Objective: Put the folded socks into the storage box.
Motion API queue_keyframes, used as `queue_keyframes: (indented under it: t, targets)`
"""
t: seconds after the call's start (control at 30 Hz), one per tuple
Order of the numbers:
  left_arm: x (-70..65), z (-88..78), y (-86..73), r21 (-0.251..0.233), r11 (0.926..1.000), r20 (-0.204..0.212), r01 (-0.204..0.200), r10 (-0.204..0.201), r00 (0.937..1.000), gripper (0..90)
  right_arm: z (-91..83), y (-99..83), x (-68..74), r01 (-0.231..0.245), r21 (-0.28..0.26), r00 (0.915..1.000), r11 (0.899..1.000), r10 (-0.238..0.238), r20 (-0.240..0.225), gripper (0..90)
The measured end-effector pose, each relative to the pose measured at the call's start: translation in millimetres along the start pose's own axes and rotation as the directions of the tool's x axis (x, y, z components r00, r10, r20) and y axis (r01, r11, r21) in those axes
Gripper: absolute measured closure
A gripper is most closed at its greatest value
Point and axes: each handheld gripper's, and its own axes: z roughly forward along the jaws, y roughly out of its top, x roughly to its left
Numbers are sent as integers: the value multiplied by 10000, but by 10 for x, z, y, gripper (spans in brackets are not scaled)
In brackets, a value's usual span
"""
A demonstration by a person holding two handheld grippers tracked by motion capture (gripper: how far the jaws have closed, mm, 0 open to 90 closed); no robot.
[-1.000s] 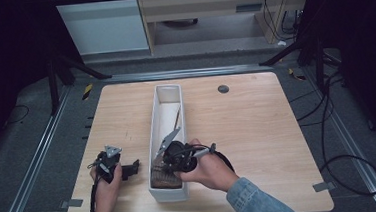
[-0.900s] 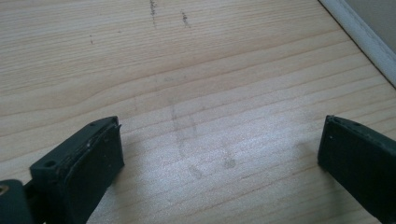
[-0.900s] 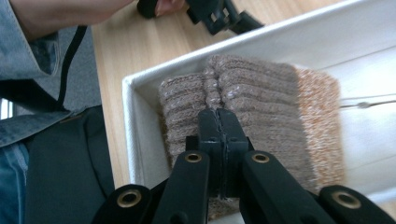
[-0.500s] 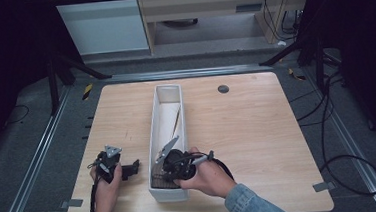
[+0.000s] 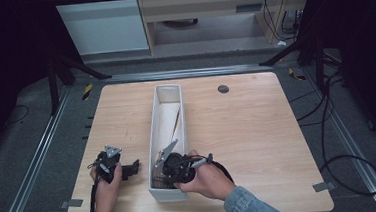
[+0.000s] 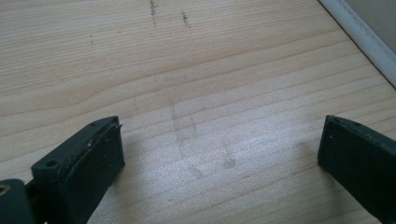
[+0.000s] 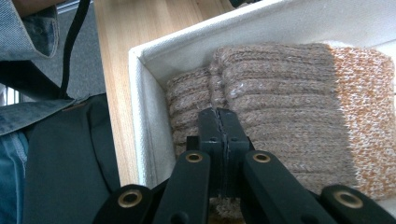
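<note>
Left gripper (image 5: 130, 168) is resting on the table (image 5: 258, 131) just left of the white bin (image 5: 156, 138), jaws spread wide over bare wood, holding nothing. It's idling, not taking part.

Right gripper (image 7: 219, 122) is reaching into the near end of the bin, jaws pressed together against the knitted brown-and-orange piece (image 7: 299, 93). Can't tell if any yarn is pinched between them. The knit is sitting inside the bin, tucked against the near wall.

Judgement: placement into the bin looks essentially done; what's left is backing the right gripper out.
</note>
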Motion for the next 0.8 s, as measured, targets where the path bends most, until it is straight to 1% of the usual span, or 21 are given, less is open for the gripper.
queue_keyframes:
  t: [0.13,0.2,0.27,0.33,0.37,0.4,0.47,0.57,0.6,0.63,0.67,0.7,0.73,0.77,0.8]
  targets:
    - [0,0,0,2,10000,1,2,-2,10000,0,-20,-8,-3,35,-68,10000,10000,-35,-12,900]
    - [1,0,1,2,10000,-3,-4,4,10000,0,-53,-16,-23,45,-214,10000,9998,-47,-72,900]
    - [2,0,1,6,10000,3,-9,9,10000,0,-85,-21,-52,-98,-353,9999,9993,94,-138,900]
    - [0,0,0,1,10000,6,15,-15,10000,0,-136,-20,-74,-152,-517,9999,9985,149,-70,900]
    - [0,0,0,1,10000,6,15,-15,10000,0,-136,-20,-74,-152,-517,9999,9985,149,-70,900]
    - [0,0,0,6,10000,5,6,-6,10000,0,-171,-17,-86,-69,-576,10000,9983,69,-2,900]
    - [0,0,0,4,10000,10,17,-17,10000,0,-268,-14,-111,-150,-797,9998,9967,160,110,900]
    - [0,0,0,4,10000,11,17,-17,10000,0,-393,-27,-183,-309,-1232,9984,9919,366,443,899]
    - [0,0,0,4,10000,9,16,-16,10000,0,-460,-48,-248,-551,-1591,9962,9857,652,585,895]
    - [1,-1,0,13,10000,13,5,-5,10000,0,-460,-48,-248,-551,-1591,9962,9857,652,585,895]
    - [1,0,0,13,10000,12,2,-2,10000,0,-483,-58,-278,-555,-1727,9955,9834,677,660,895]
    - [1,0,0,15,10000,11,2,-2,10000,0,-524,-73,-317,-704,-1885,9938,9795,852,716,895]
    - [1,-1,0,16,10000,13,3,-3,10000,0,-586,-94,-372,-749,-2054,9912,9758,953,914,888]
    - [1,-1,0,16,10000,13,3,-3,10000,0,-586,-94,-372,-749,-2054,9912,9758,953,914,888]
    - [1,0,0,15,10000,11,4,-4,10000,0,-639,-106,-408,-825,-2176,9891,9725,1066,1015,876]
